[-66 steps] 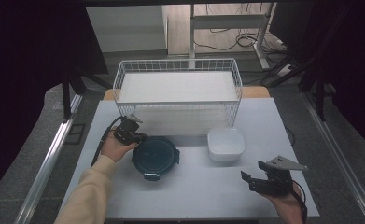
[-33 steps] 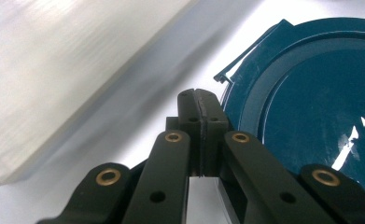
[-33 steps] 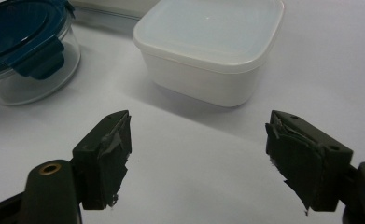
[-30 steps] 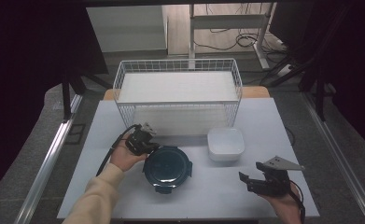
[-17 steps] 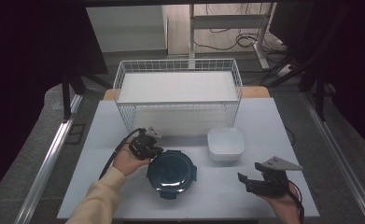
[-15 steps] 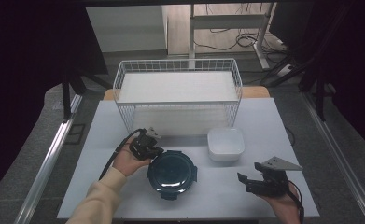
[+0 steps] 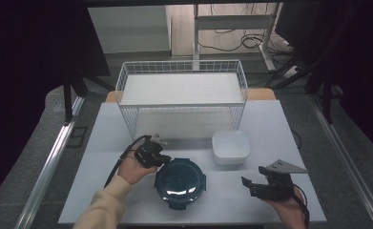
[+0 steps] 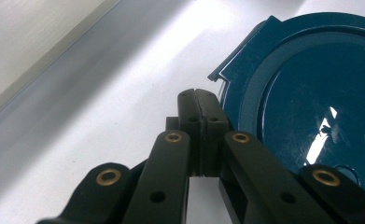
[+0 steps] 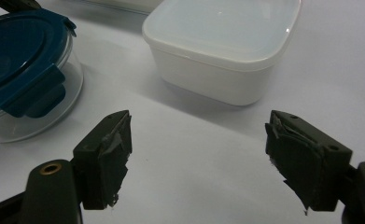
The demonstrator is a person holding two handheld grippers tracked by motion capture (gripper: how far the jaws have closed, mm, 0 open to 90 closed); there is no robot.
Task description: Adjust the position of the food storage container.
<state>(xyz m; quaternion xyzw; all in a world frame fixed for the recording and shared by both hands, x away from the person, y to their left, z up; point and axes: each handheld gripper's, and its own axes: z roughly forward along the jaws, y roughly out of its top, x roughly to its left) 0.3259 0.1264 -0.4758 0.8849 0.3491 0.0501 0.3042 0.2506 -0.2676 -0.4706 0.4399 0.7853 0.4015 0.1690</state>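
Observation:
A round glass container with a dark blue clip lid [image 7: 180, 182] stands on the white table [image 7: 279, 124] near its front middle. My left gripper [image 7: 161, 162] is at the container's back left, its jaws shut on nothing. In the left gripper view its tips [image 8: 200, 95] rest against the lid's rim [image 8: 311, 93]. At the front right, my right gripper [image 7: 248, 187] points left with its jaws open and empty. In the right gripper view the open jaws [image 9: 199, 140] frame bare table, with the round container [image 9: 21, 60] to their left.
A white square lidded box [image 7: 231, 147] sits behind and right of the round container, also in the right gripper view [image 9: 227, 46]. A white wire basket [image 7: 181, 62] stands across the back of the table. Dark floor and metal rails surround the table.
The left hand and its shut gripper have moved right and toward the front edge, and the round container has slid the same way. The right gripper has kept still.

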